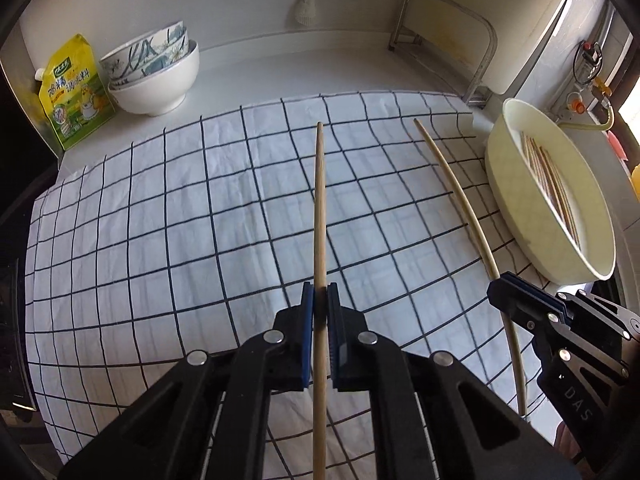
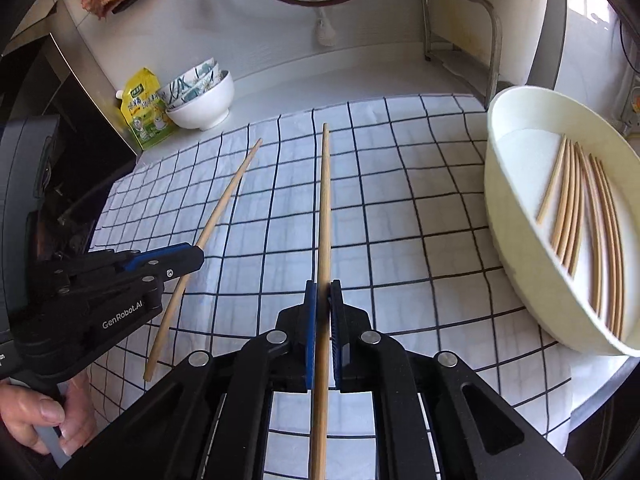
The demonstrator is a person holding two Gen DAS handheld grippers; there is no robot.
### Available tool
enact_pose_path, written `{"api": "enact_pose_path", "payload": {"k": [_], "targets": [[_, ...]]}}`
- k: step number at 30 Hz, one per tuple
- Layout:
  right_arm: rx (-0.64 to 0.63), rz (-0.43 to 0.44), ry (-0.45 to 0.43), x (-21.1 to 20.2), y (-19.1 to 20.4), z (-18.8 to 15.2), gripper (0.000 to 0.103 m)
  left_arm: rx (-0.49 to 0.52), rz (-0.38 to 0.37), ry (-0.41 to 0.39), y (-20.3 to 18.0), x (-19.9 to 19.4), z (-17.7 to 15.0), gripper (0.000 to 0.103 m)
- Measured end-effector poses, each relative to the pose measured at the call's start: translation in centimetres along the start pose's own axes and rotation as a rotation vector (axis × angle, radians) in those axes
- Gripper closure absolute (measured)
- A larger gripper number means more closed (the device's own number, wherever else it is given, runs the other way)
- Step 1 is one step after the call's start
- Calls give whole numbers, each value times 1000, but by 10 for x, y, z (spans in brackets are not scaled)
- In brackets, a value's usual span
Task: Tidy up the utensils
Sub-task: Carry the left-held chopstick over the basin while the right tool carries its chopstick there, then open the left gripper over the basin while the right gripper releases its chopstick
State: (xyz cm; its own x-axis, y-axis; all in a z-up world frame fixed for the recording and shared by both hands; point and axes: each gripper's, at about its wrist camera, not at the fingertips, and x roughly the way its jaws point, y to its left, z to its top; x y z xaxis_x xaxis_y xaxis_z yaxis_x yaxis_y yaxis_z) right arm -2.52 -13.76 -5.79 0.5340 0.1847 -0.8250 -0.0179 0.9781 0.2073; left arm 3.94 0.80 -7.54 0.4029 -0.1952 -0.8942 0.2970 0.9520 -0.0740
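Chopsticks — one clamped in each gripper, left (image 1: 320, 300) and right (image 2: 323, 296) — point over the cloth (image 1: 160, 220) left of the basin (image 2: 520, 240).

So there's a checked cloth (image 2: 400, 216) on the counter, basin (image 2: 516, 184) at its right edge with a bunch of chopsticks (image 2: 576, 208) in it. Stacked bowls (image 1: 160, 76) sit behind the cloth's left corner, with a seasoning bag (image 1: 74, 92) left of them.

White counter (image 1: 248, 60), checked cloth (image 1: 160, 220), stacked bowls (image 1: 156, 76), yellow pouch (image 1: 74, 92), cream basin (image 2: 516, 216), metal rack (image 2: 464, 32).
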Motion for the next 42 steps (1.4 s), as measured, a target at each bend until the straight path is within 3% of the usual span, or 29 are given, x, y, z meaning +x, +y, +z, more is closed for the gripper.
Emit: {"api": "enact_pose_path", "payload": {"k": [5, 13, 21, 27, 38, 40, 42], "targets": [[89, -39, -77, -40, -47, 17, 97, 66, -53, -54, -44, -15, 31, 96], [266, -170, -146, -78, -147, 30, 96, 227, -209, -112, -147, -24, 88, 96], [386, -228, -144, -79, -213, 36, 97, 356, -299, -66, -241, 9, 126, 96], [412, -240, -98, -59, -234, 35, 96, 395, -276, -42, -270, 41, 131, 96], [434, -242, -81, -52, -250, 28, 96, 391, -225, -8, -273, 65, 132, 95], [440, -239, -88, -55, -252, 28, 96, 392, -217, -18, -273, 63, 132, 89], [432, -248, -95, -59, -250, 28, 96, 385, -213, -27, -271, 60, 132, 75]]}}
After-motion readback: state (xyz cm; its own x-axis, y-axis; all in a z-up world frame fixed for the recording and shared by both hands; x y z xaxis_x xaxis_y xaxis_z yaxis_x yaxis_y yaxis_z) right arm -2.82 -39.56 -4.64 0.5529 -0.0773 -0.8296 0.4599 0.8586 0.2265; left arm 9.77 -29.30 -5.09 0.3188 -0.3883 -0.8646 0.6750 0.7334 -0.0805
